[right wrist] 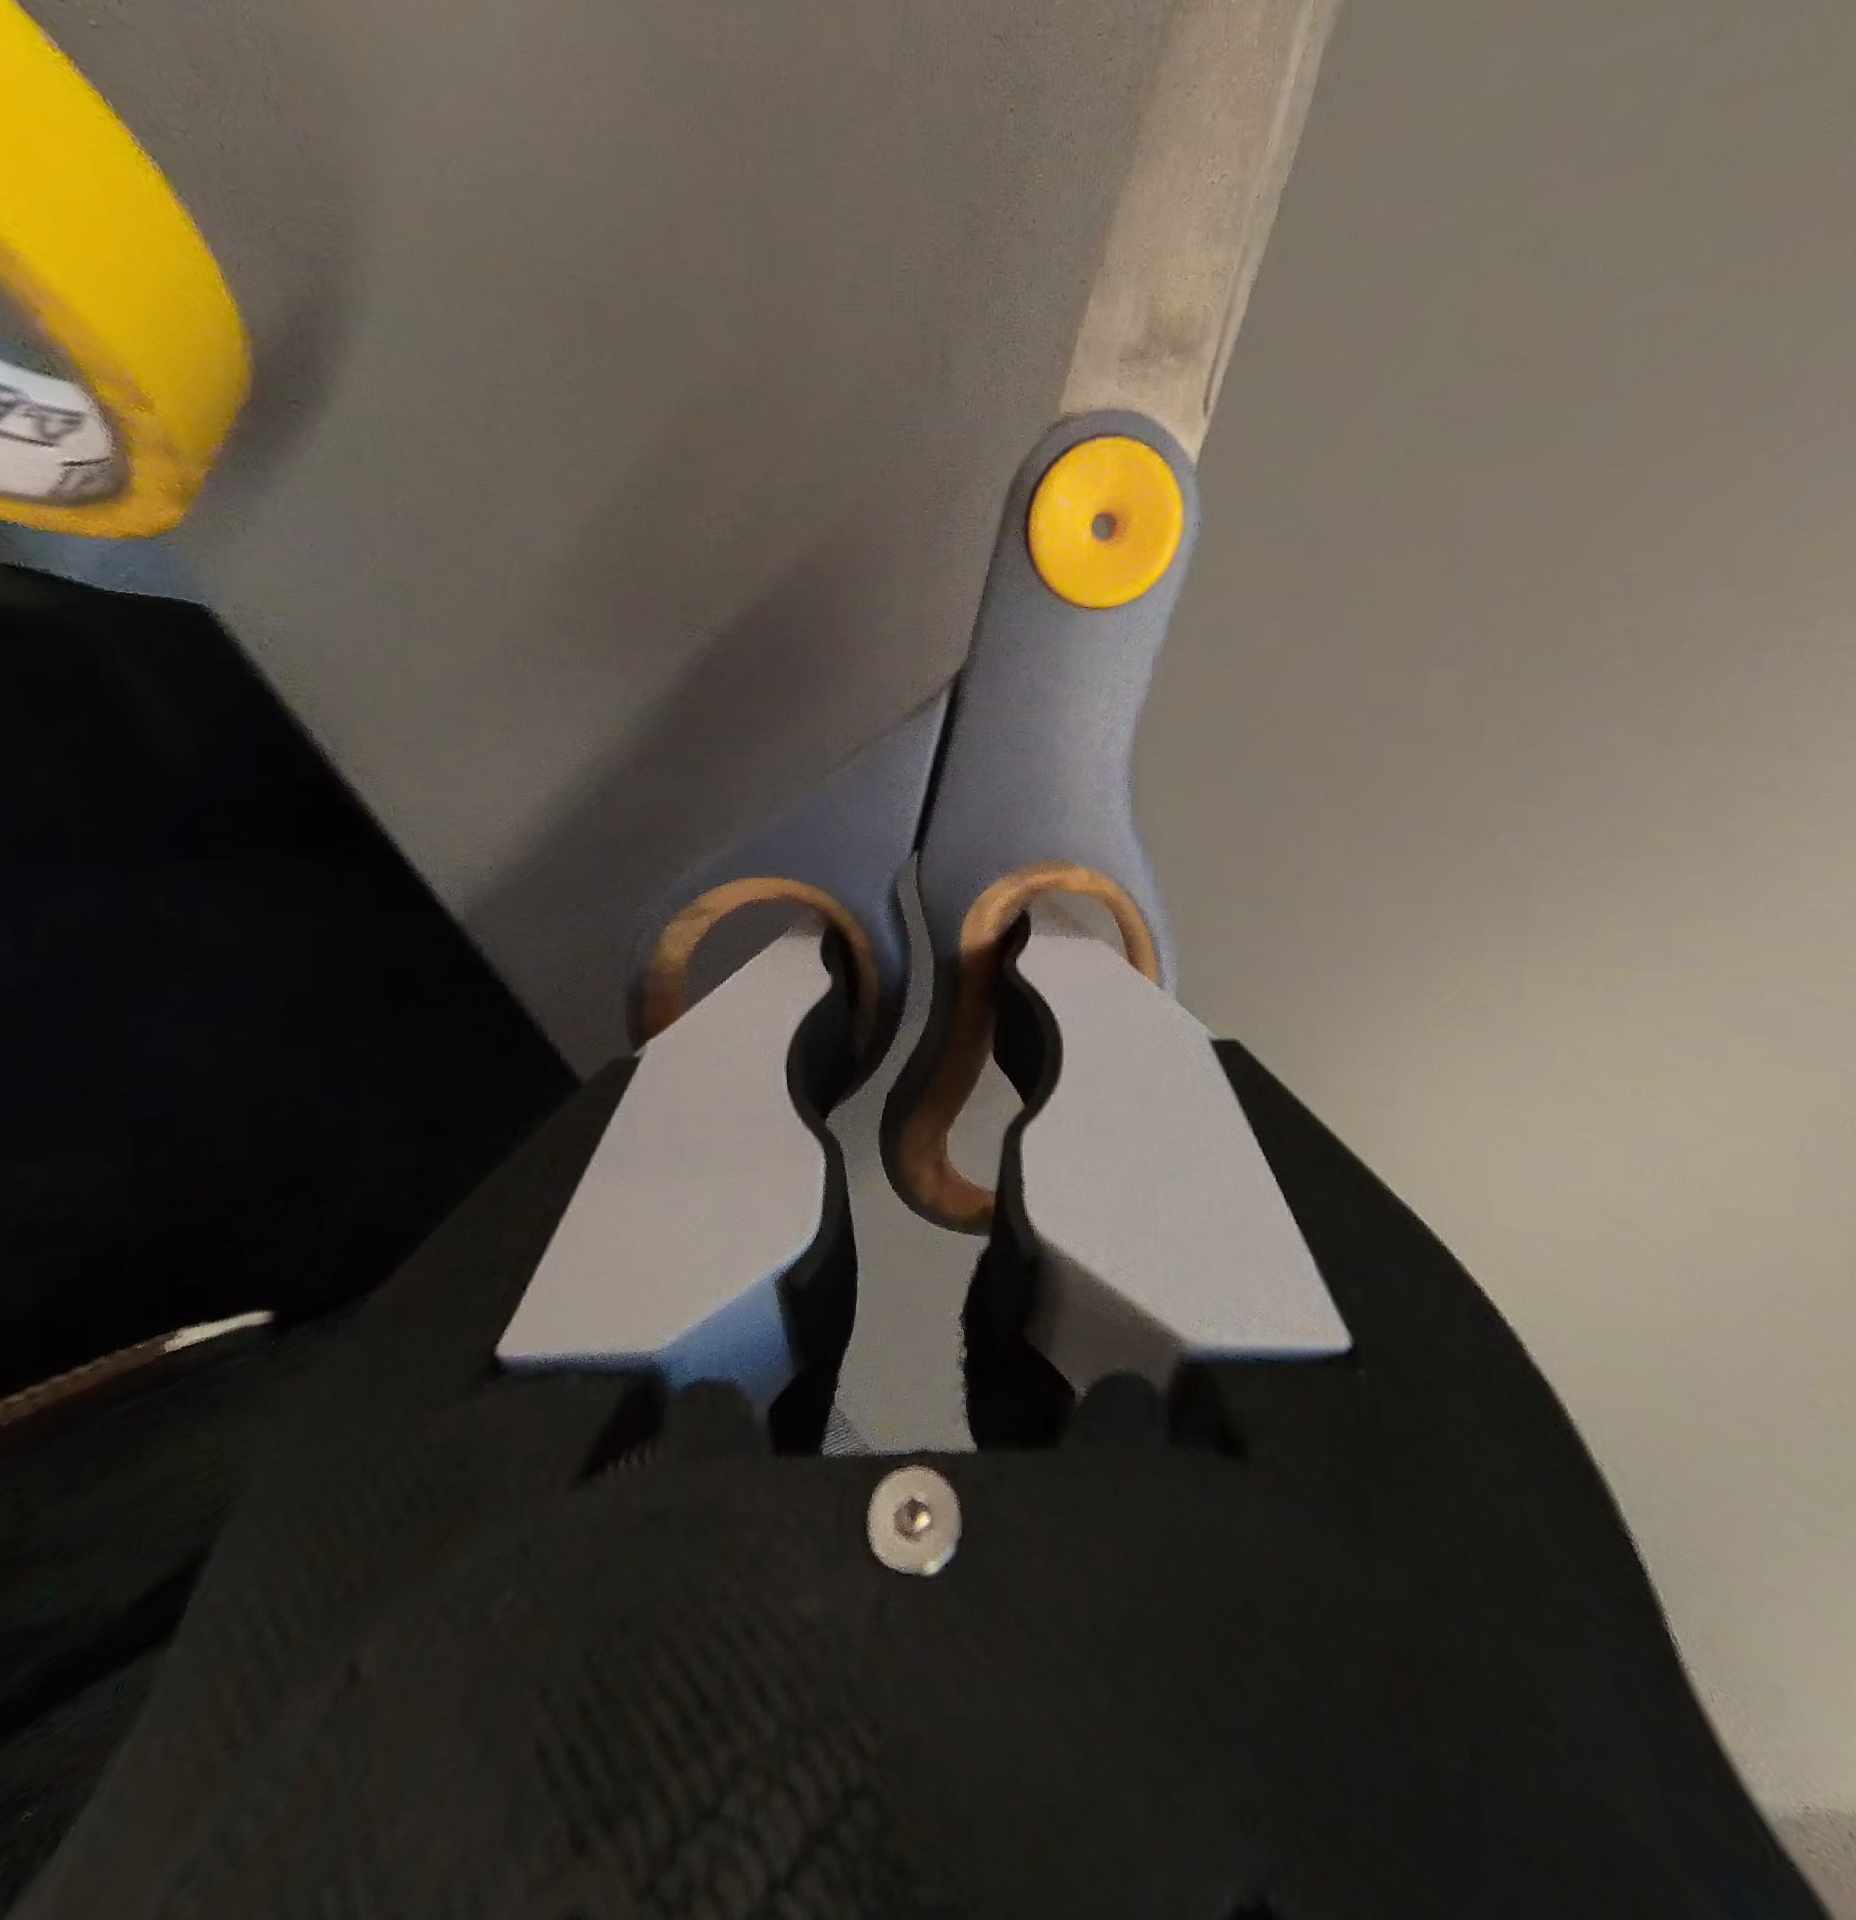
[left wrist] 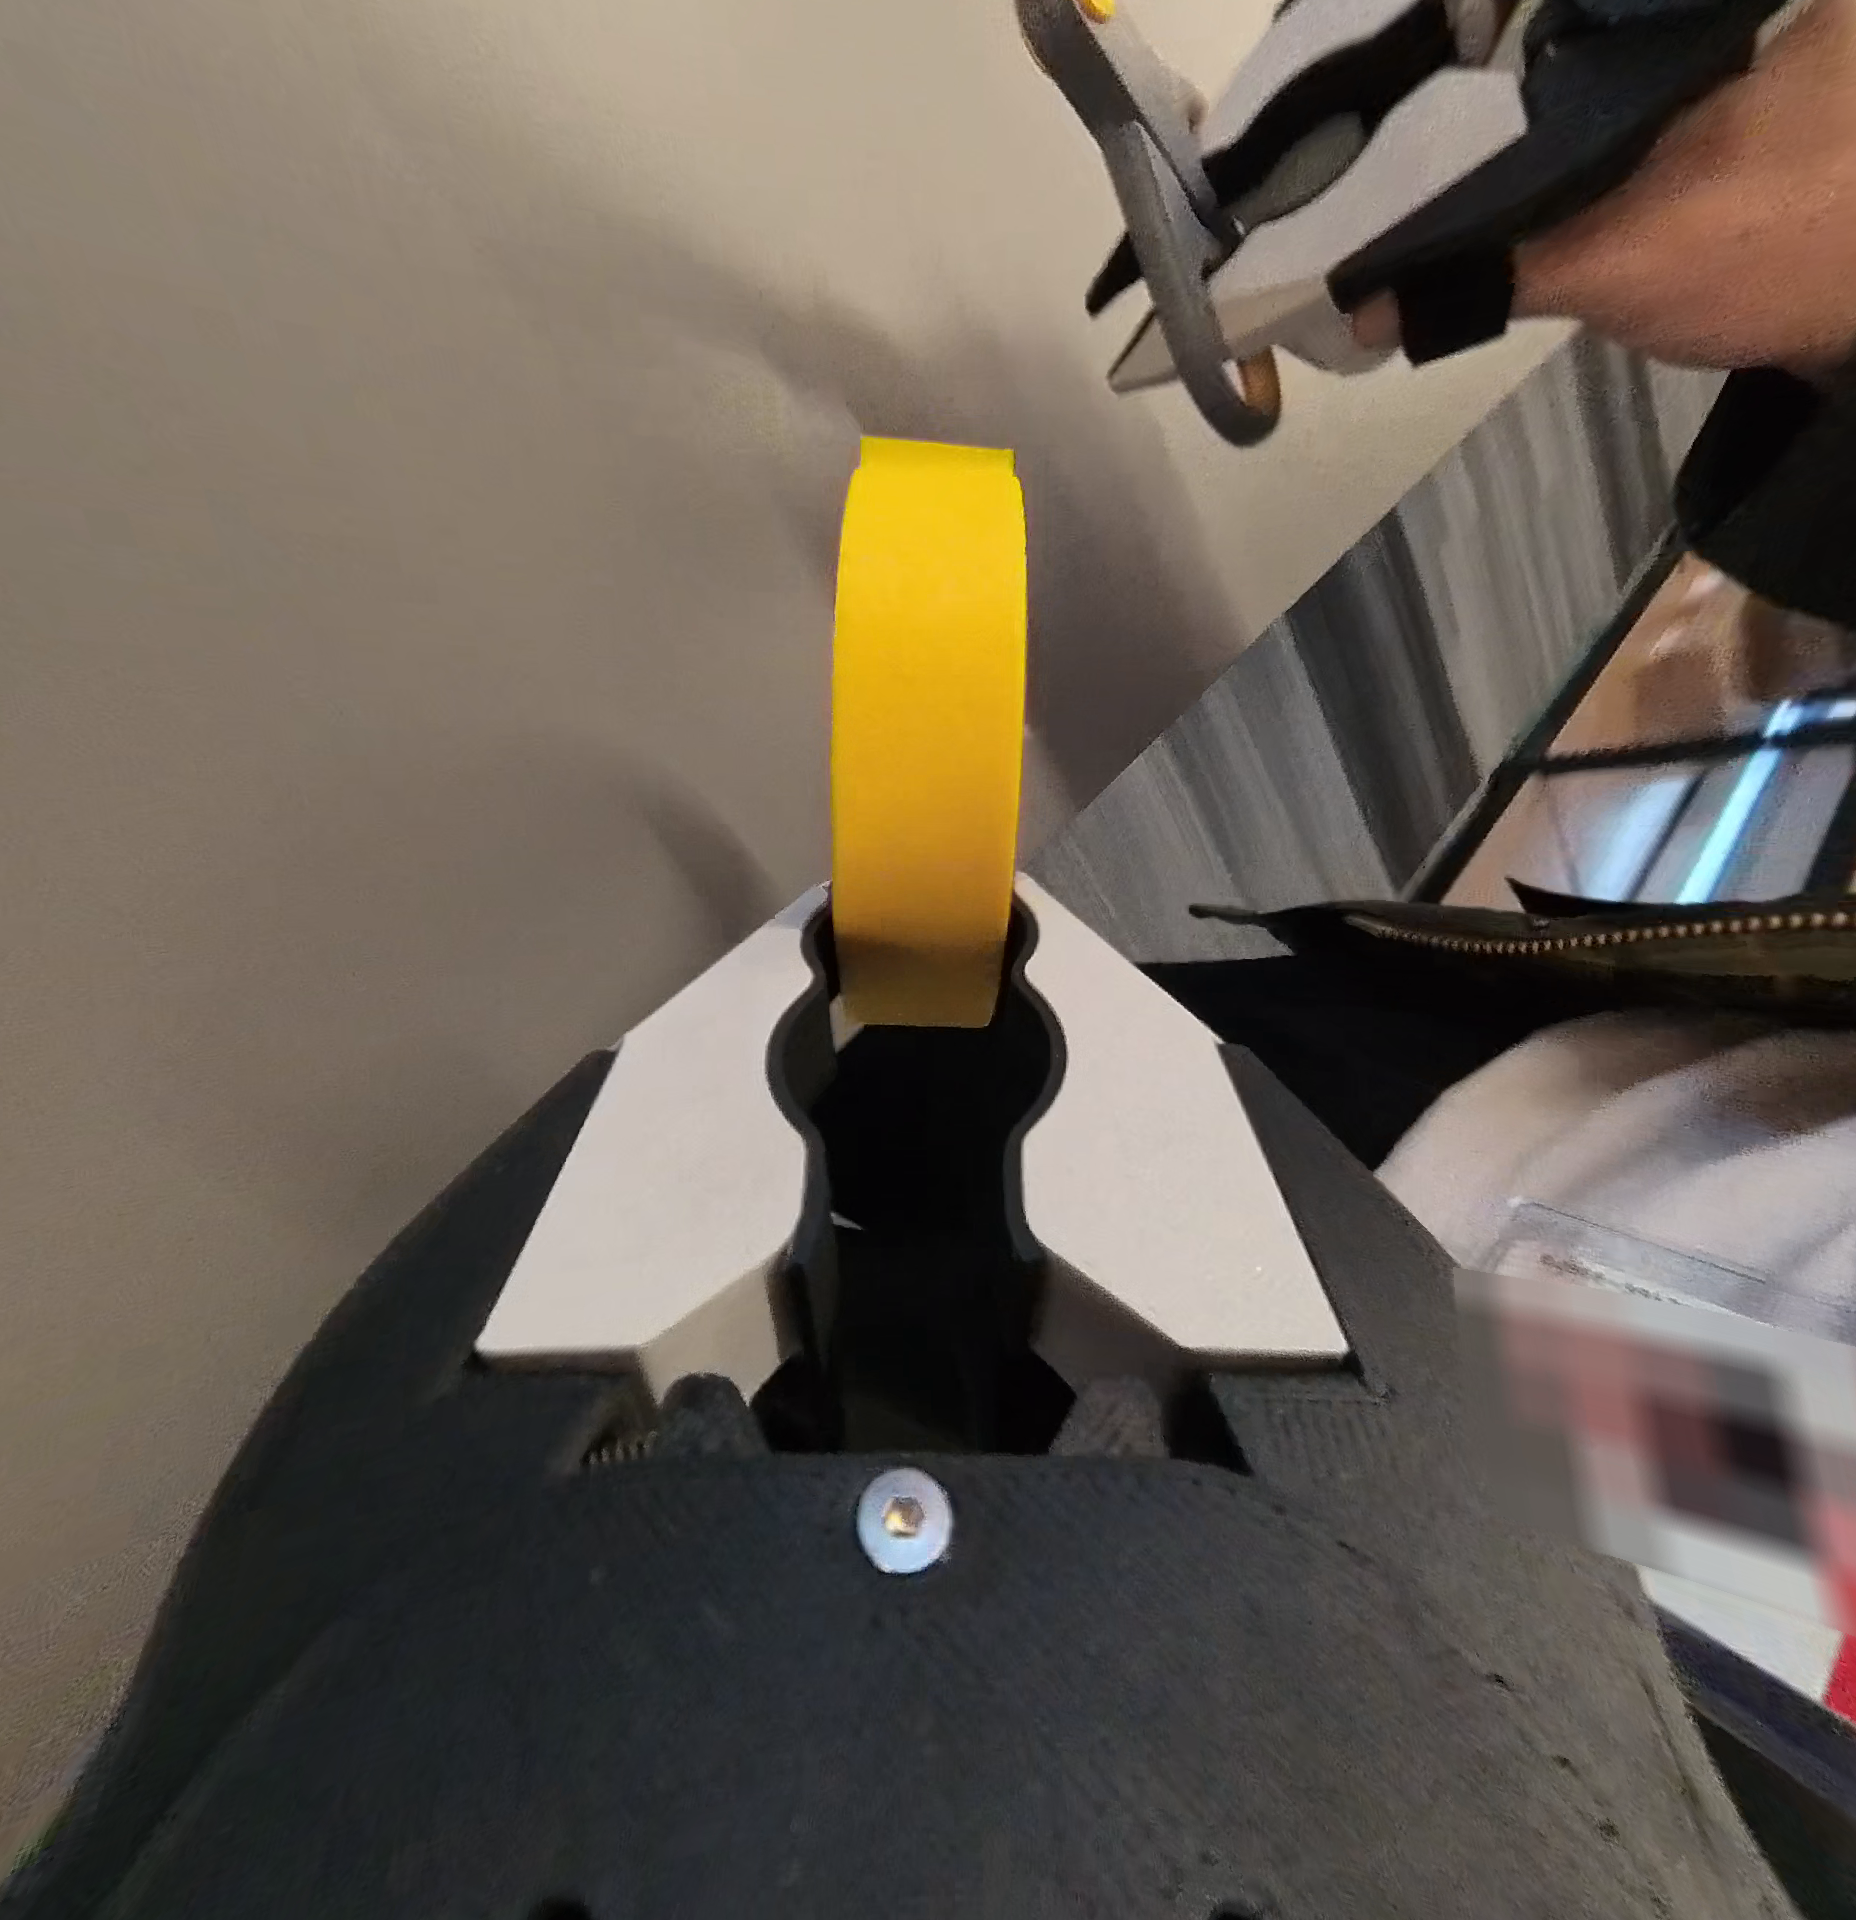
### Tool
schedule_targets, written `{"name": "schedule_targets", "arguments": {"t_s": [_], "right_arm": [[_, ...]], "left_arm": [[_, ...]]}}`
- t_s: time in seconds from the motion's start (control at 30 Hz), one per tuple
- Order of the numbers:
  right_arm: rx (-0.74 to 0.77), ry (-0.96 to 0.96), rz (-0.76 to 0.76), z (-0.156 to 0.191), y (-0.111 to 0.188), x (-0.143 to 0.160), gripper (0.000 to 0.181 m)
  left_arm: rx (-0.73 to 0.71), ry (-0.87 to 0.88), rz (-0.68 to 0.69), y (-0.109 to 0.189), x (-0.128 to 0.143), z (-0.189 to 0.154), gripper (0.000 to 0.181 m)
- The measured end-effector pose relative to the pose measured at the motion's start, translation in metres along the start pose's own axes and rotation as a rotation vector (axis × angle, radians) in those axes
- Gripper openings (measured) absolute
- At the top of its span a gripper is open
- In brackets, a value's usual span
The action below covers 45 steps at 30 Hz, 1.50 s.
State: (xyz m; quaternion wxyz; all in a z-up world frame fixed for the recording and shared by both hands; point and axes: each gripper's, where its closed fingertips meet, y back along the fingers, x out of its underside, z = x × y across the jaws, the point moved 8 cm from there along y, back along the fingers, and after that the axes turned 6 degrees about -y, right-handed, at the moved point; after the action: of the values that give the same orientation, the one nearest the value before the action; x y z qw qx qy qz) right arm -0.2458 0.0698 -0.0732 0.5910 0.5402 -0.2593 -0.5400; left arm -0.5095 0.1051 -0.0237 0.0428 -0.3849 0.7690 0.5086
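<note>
Left gripper (left wrist: 919,940) is clamped on a yellow tape roll (left wrist: 929,727). The roll stands on edge, its outer band facing the camera and its long axis running toward 12 o'clock from the fingertips; its lower rim sits pinched between the two grey fingers (left wrist: 695,1132). A loose tape end shows at the roll's top, 12 o'clock.

Right gripper (right wrist: 924,956) is closed on grey scissors (right wrist: 1059,748) by the handle loops, one finger pushed into each orange-lined loop. Blades are shut and point to roughly 1 o'clock, running out of the top edge; the yellow pivot cap (right wrist: 1106,520) sits just past the fingertips at 12–1 o'clock. Exactly how the pads bear on the loop insides is hard to read, likely pressing the inner bars together.

In the left wrist view the right gripper (left wrist: 1178,343) hangs at 1–2 o'clock, well apart from the roll, held by a gloved hand (left wrist: 1630,208), scissor loops visible there. In the right wrist view the tape roll (right wrist: 103,312) shows at 10 o'clock, blurred. A plain beige wall (left wrist: 384,520) lies behind both, and a black zipped bag (left wrist: 1630,945) at 3 o'clock.
</note>
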Motion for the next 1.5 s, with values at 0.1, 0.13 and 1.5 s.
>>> {"name": "schedule_targets", "arguments": {"t_s": [0.1, 0.13, 1.5], "right_arm": [[0.078, -0.040, 0.008, -0.018, 0.002, 0.012, 0.021], [0.083, -0.065, 0.012, -0.022, 0.001, 0.016, 0.021], [0.061, -0.253, 0.554, -0.025, -0.008, 0.012, 0.037]], "left_arm": [[0.043, -0.035, 0.038, -0.017, -0.024, -0.011, 0.027], [0.063, -0.026, 0.036, -0.019, -0.031, -0.014, 0.027], [0.105, 0.159, -0.096, 0.015, -0.035, 0.000, 0.027]]}}
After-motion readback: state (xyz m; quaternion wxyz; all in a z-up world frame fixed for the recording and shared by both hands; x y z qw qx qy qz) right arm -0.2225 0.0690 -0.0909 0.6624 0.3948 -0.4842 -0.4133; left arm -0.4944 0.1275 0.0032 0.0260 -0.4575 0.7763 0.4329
